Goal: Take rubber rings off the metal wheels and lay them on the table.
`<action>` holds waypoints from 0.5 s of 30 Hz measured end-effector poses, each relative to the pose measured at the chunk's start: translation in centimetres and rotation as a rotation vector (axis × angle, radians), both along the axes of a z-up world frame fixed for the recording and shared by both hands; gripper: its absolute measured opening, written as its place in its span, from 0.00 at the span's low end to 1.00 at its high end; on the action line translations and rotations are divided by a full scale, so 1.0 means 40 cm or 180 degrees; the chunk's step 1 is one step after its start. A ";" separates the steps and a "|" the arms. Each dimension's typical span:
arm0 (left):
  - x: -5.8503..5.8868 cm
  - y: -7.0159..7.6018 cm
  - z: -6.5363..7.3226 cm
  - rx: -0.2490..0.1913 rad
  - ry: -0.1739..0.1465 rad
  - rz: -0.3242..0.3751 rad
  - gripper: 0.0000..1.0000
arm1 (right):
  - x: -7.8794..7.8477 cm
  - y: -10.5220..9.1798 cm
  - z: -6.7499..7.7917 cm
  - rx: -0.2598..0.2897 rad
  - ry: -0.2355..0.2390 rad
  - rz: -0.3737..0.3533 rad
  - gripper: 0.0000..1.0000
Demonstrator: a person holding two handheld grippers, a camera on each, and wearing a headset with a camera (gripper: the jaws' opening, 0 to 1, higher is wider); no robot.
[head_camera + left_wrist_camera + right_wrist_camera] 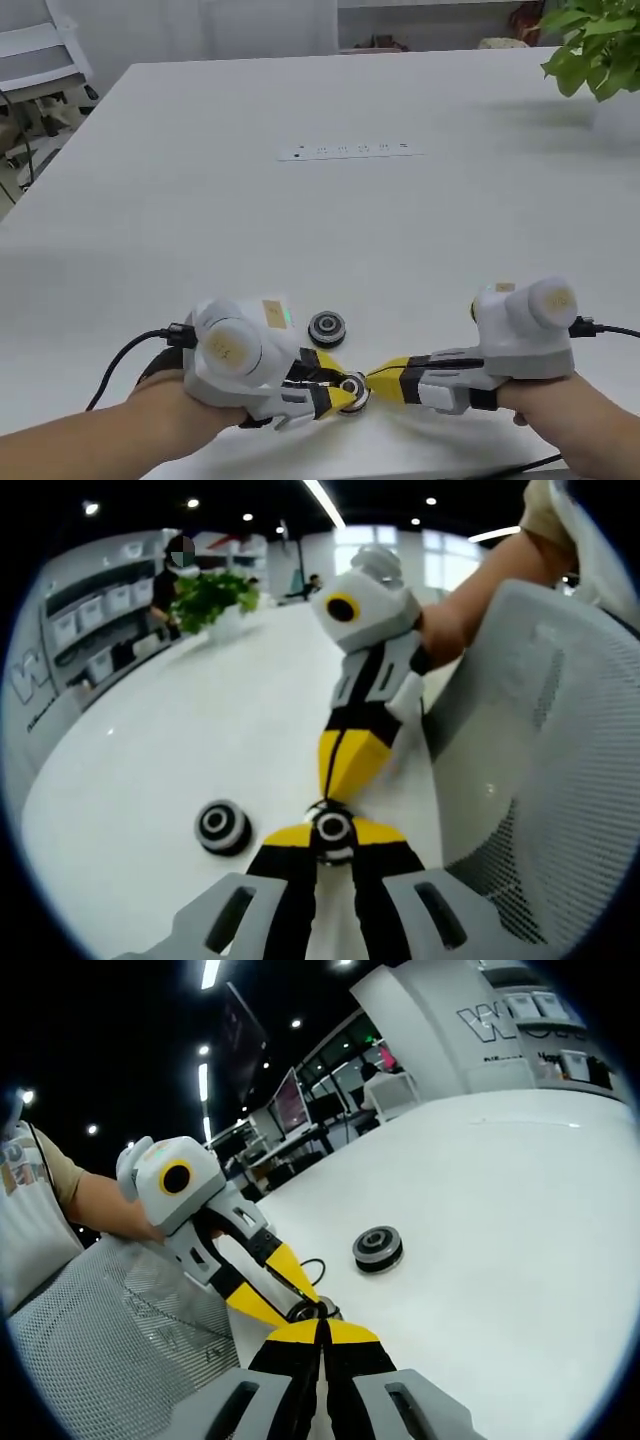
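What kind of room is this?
Probably an office or showroom: there is a big white table, shelves of boxes along a wall, computer screens on desks, and a potted plant.

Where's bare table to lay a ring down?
Wide bare table lies between the loose wheel and the socket strip, and on the right toward the plant. It is crowded at the near edge, where the left tool and right tool meet on the held wheel.
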State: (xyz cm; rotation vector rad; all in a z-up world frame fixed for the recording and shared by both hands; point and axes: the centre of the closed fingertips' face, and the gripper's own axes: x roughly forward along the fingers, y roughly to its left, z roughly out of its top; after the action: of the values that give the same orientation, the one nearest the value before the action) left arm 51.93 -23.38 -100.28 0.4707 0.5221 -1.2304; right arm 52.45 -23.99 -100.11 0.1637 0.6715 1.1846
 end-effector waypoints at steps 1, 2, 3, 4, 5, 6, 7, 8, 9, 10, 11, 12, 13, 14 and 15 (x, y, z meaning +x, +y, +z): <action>0.000 0.000 0.000 0.0003 -0.0003 0.0000 0.12 | -0.001 0.001 0.001 0.0005 0.0002 0.0005 0.00; 0.000 0.000 0.000 0.0004 -0.0004 -0.0002 0.12 | -0.004 0.004 0.002 -0.0007 -0.0024 0.0030 0.00; 0.000 0.000 0.000 0.0002 -0.0003 -0.0001 0.12 | -0.006 0.006 0.003 -0.0017 -0.0044 0.0050 0.00; 0.000 0.000 0.000 0.0001 -0.0003 -0.0001 0.12 | -0.007 0.008 0.003 -0.0017 -0.0041 0.0065 0.00; 0.000 0.000 0.000 0.0003 -0.0010 -0.0004 0.12 | -0.008 0.010 0.003 -0.0012 -0.0036 0.0074 0.00; -0.001 0.000 0.000 0.0006 -0.0018 -0.0007 0.12 | -0.009 0.011 0.004 -0.0010 -0.0040 0.0086 0.00; -0.001 -0.001 0.000 0.0005 -0.0019 -0.0006 0.12 | -0.011 0.013 0.005 -0.0004 -0.0044 0.0104 0.00; 0.000 -0.001 0.000 0.0004 -0.0018 -0.0008 0.12 | -0.012 0.015 0.006 0.0005 -0.0041 0.0112 0.00; 0.000 -0.001 0.000 0.0003 -0.0018 -0.0010 0.12 | -0.014 0.016 0.006 0.0008 -0.0044 0.0120 0.00; 0.000 -0.001 0.000 0.0002 -0.0018 -0.0010 0.12 | -0.016 0.018 0.007 0.0009 -0.0054 0.0138 0.00; 0.000 -0.001 0.000 0.0002 -0.0017 -0.0010 0.12 | -0.017 0.020 0.009 0.0023 -0.0050 0.0149 0.00; -0.001 -0.002 0.000 0.0001 -0.0018 -0.0012 0.12 | -0.020 0.023 0.011 0.0041 -0.0053 0.0173 0.00; -0.001 -0.002 0.000 -0.0002 -0.0017 -0.0014 0.12 | -0.021 0.027 0.016 0.0076 -0.0065 0.0193 0.00; -0.001 -0.003 0.000 -0.0002 -0.0017 -0.0013 0.12 | -0.026 0.033 0.022 0.0113 -0.0051 0.0226 0.00; 0.000 -0.004 0.000 -0.0001 -0.0019 -0.0011 0.12 | -0.029 0.035 0.021 0.0078 -0.0105 0.0277 0.00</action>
State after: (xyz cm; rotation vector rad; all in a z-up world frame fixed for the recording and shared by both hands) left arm 51.92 -23.53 -100.26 0.4750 0.5162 -1.2320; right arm 51.31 -22.59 -99.27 0.1364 0.6404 1.2768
